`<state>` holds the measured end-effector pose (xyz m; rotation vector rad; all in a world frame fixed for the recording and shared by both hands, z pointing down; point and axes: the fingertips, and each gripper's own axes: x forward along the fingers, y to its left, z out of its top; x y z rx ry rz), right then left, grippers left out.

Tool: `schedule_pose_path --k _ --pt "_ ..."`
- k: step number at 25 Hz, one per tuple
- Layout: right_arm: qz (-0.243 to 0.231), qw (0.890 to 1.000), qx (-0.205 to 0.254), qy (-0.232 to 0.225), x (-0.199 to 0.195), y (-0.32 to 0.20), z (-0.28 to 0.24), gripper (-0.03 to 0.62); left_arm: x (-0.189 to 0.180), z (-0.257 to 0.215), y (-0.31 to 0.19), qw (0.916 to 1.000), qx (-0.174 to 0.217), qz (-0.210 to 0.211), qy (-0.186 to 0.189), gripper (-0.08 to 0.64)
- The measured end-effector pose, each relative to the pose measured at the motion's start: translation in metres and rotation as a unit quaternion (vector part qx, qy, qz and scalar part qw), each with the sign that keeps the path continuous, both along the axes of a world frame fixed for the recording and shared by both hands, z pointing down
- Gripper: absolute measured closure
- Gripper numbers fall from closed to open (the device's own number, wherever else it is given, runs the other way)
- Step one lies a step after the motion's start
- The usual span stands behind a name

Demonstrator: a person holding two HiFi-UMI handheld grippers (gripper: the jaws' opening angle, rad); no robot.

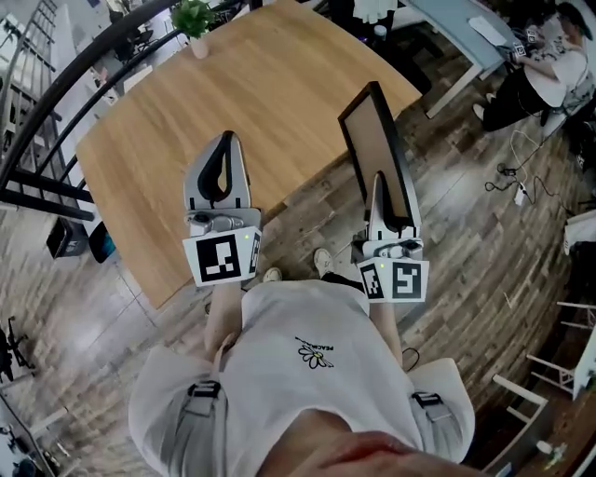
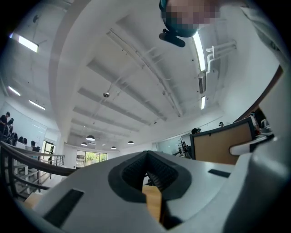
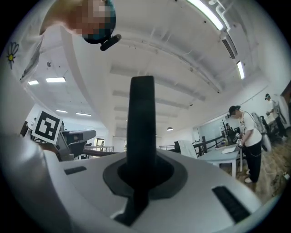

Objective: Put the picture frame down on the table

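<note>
The person's shirt [image 1: 307, 373] sat nearest. The right gripper [image 1: 382, 186] gripped the picture frame [image 1: 372, 140] upright by its edge near the table [image 1: 251, 93], seemingly for carrying. The left gripper [image 1: 226, 147] was closed on nothing.

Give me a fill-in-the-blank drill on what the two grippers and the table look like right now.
The right gripper is shut on the picture frame, whose rim is ___.
The left gripper is shut and holds ___.
At the far edge of the wooden table stands a potted ___.
Missing words: black; nothing; plant.
</note>
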<state>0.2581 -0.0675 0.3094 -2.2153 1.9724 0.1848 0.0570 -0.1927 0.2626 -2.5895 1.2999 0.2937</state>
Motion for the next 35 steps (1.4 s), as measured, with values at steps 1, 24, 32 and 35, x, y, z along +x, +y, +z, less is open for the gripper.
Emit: schedule_pose_path --k 1,24,32,35 --pt "-0.008 1.000 0.004 0.002 0.003 -0.007 -0.003 0.577 0.000 0.000 -0.004 1.0000 -0.003 -0.005 0.007 0.545" --pt "-0.137 0.979 -0.006 0.149 -0.058 -0.102 -0.011 0.577 -0.067 0.021 -0.032 0.9894 -0.021 -0.144 0.007 0.545" --pt "-0.225 0.943 -0.045 0.239 -0.123 -0.163 0.022 0.576 -0.149 0.038 -0.012 0.9638 -0.036 -0.264 -0.004 0.545" --pt "-0.246 0.928 -0.060 0.272 -0.149 -0.183 0.053 0.576 -0.182 0.057 0.001 0.9533 -0.052 -0.298 -0.003 0.545"
